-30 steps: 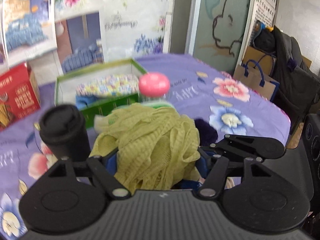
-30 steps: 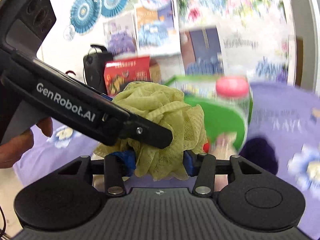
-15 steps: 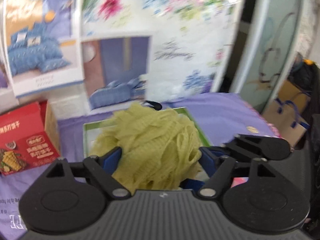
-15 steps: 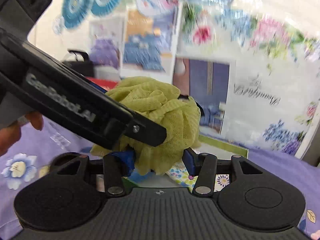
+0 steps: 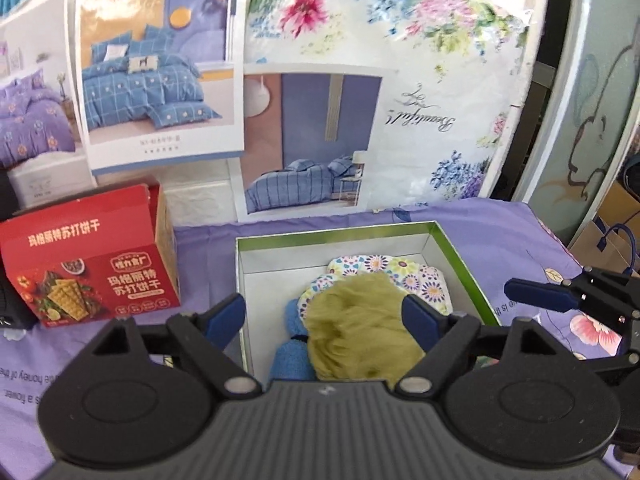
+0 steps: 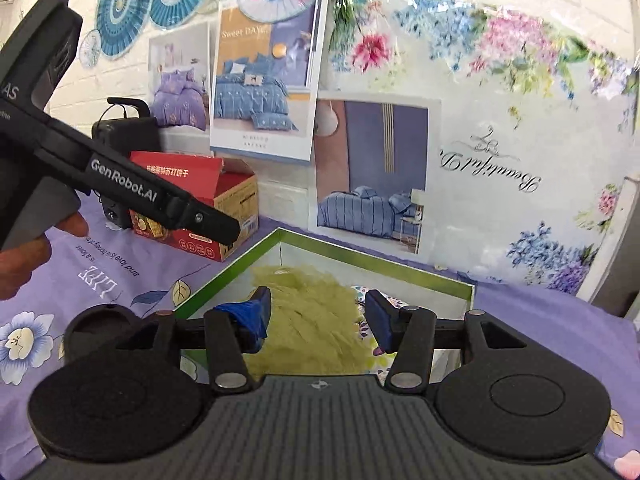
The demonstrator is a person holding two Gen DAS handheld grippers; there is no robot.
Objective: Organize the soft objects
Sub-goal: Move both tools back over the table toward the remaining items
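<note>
Dropping step: green sponge (image 5: 362, 328), blurred, falling into the box (image 5: 460, 256) onto floral cloth (image 5: 404, 272) beside blue towel (image 5: 292, 356). Left tool (image 5: 324, 314) and right tool (image 6: 318, 314) both spread wide, holding nothing. Next: pull clear, seek another soft item.

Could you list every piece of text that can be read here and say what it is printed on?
"GenRobot.AI": left tongs, along the arm.
"玛格丽特苏打饼干": red cracker box, top and front.
"Sweet DAY": bedding poster.
"Beautiful", mirrored: floral plastic bag.
"LIFE", "honey": purple tablecloth; remaining lines too blurred.
Poster captions: too small.
</note>
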